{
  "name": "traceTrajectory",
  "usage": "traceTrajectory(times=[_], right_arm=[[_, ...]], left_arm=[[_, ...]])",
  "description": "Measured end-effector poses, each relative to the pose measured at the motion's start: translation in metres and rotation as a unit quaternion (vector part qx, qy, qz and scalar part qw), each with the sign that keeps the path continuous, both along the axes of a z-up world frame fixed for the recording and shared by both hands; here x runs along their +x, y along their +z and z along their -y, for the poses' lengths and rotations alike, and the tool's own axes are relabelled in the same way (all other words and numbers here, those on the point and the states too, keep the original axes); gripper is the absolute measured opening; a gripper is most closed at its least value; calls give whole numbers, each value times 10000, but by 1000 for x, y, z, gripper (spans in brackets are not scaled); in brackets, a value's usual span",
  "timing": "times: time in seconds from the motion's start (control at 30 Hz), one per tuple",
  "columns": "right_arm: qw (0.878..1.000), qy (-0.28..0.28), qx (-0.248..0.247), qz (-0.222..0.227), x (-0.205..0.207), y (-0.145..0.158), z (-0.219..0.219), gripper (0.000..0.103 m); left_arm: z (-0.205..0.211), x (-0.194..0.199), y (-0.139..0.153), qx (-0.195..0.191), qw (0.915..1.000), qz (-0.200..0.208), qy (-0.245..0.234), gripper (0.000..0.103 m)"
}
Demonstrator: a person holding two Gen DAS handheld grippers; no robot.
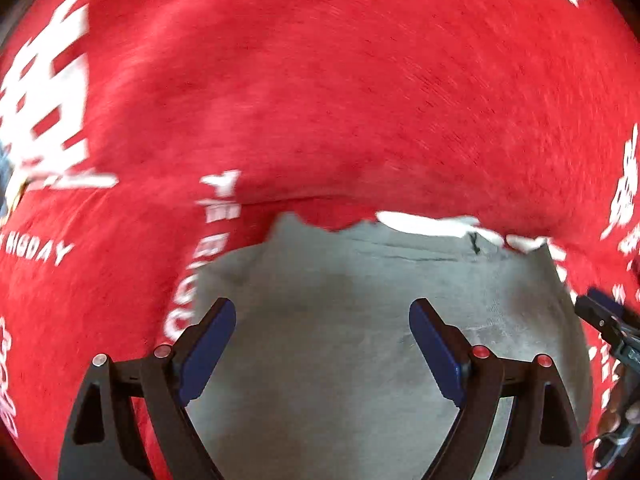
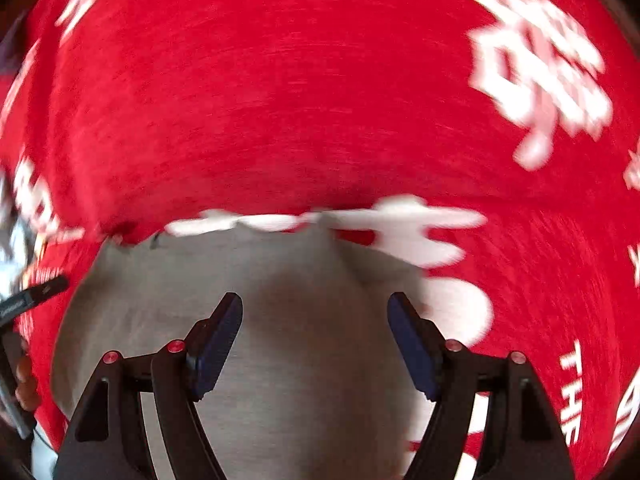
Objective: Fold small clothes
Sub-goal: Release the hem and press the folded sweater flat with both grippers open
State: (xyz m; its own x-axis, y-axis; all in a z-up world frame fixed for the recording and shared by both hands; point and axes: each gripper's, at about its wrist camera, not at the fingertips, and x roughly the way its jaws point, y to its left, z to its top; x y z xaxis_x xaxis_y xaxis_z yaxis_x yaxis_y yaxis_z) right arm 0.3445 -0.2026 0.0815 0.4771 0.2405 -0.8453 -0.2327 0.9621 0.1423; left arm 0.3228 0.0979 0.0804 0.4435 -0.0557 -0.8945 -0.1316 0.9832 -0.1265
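Note:
A small grey garment (image 1: 340, 320) lies flat on a red cloth with white lettering (image 1: 320, 80). My left gripper (image 1: 322, 312) is open and empty, with its blue pads over the grey garment's near part. In the right wrist view the same grey garment (image 2: 280, 280) fills the lower middle on the red cloth (image 2: 280, 80). My right gripper (image 2: 315, 306) is open and empty above it. The garment's far edge runs across both views. Both views are blurred by motion.
The red printed cloth covers the whole surface around the garment. The right gripper's body shows at the right edge of the left wrist view (image 1: 608, 320). The left gripper's body shows at the left edge of the right wrist view (image 2: 28, 300).

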Motion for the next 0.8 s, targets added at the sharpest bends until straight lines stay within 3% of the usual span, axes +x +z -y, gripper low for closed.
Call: traceTrajectory(times=[0.1,0.2,0.27,0.4,0.5,0.63,0.7,0.8], right_arm=[[9981,388,-461,-102,14,-12,-30,78],[9943,189,-952,-433,34,-40,-33,78],[9921,-69,-1037,-701,43,-59,-18,78],[9939,-768,-199,-770,45,-66,30,79],[9935,-881,-571,-446,31,-46,27,79],[9985,-395,-378,79,-17,-10,0,79],[9997,28,-256,33,-38,-7,-23,80],[9962,668,-552,-75,-71,-17,-67,79]], left_arm=[[13,22,-28,517,9980,-344,-97,89],[3,30,-54,897,9940,-628,33,89],[-12,29,-61,753,9948,-636,241,102],[-51,20,-63,200,9928,-790,876,102],[-59,0,-38,285,9918,-538,1125,102],[-36,-44,-1,318,9954,-76,906,102],[-2,-71,5,381,9982,-3,463,102],[35,-87,6,693,9976,32,-68,102]])
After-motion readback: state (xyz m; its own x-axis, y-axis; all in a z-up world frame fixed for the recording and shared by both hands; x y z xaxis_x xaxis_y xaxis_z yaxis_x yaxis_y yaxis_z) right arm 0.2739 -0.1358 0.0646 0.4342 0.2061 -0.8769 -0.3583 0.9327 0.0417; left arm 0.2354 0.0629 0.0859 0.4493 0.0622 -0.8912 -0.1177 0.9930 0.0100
